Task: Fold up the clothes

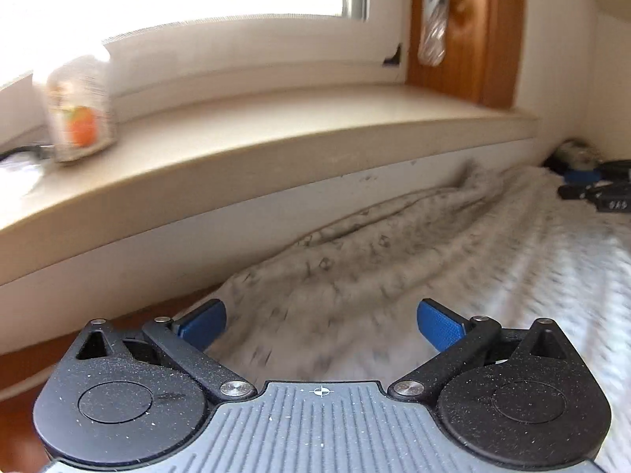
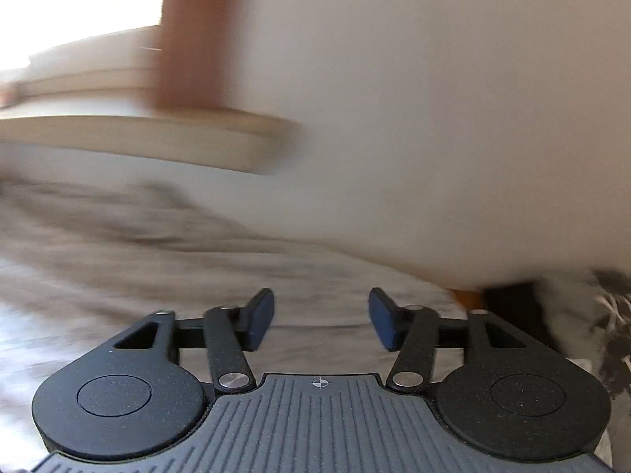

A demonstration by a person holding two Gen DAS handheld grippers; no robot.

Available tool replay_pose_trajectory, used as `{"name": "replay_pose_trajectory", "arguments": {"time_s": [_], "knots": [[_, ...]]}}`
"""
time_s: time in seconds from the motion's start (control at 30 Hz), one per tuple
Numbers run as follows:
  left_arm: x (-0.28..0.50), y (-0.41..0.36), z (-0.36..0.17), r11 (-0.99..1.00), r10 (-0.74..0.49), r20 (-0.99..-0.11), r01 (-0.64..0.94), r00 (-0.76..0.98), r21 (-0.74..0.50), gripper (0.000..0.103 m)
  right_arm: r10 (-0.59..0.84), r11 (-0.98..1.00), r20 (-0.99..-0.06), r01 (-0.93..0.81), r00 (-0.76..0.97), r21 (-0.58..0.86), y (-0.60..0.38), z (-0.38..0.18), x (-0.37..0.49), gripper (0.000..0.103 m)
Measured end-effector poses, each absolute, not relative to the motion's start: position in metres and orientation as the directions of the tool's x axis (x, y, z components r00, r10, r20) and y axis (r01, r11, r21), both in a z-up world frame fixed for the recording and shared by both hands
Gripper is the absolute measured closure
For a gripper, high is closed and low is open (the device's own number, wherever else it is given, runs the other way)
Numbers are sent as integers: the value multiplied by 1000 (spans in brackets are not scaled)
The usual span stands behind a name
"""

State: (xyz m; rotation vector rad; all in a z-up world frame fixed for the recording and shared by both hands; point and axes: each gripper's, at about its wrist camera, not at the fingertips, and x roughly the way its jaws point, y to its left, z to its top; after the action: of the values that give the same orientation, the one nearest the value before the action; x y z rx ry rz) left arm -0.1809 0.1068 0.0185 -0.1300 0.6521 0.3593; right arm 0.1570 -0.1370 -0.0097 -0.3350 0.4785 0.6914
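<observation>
A pale patterned cloth (image 1: 394, 260) covers the bed below the window sill and bunches against the wall. My left gripper (image 1: 321, 325) is wide open and empty just above its near part. My right gripper (image 2: 321, 319) is open and empty above the same pale cloth (image 2: 157, 260), which is heavily blurred in the right wrist view. I cannot tell whether this cloth is a garment or a bed cover.
A beige window sill (image 1: 276, 146) juts out over the bed, with a clear jar (image 1: 77, 106) on its left end. Black and blue gear (image 1: 595, 185) lies at the far right of the bed. A white wall (image 2: 434, 118) stands close on the right.
</observation>
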Motion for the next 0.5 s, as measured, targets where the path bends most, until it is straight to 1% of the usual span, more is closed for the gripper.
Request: {"name": "replay_pose_trajectory", "arguments": {"time_s": [0.03, 0.1, 0.17, 0.33, 0.5], "knots": [[-196, 107, 22, 929, 295, -611, -370, 734, 4, 0, 549, 697, -532, -705, 644, -134, -130, -5, 138, 70], [-227, 106, 28, 926, 314, -605, -377, 731, 25, 0, 600, 610, -561, -780, 570, -139, -109, 3, 99, 77], [-259, 107, 34, 921, 331, -596, -388, 731, 36, 0, 628, 525, -581, -833, 518, -175, -81, 8, 58, 77], [-331, 123, 37, 897, 381, -569, -441, 729, 36, 0, 698, 293, -626, -936, 348, -195, -19, 14, -40, 77], [-375, 135, 22, 881, 380, -561, -473, 735, -23, 0, 709, 41, -684, -978, 172, -205, 33, 20, -137, 77]]}}
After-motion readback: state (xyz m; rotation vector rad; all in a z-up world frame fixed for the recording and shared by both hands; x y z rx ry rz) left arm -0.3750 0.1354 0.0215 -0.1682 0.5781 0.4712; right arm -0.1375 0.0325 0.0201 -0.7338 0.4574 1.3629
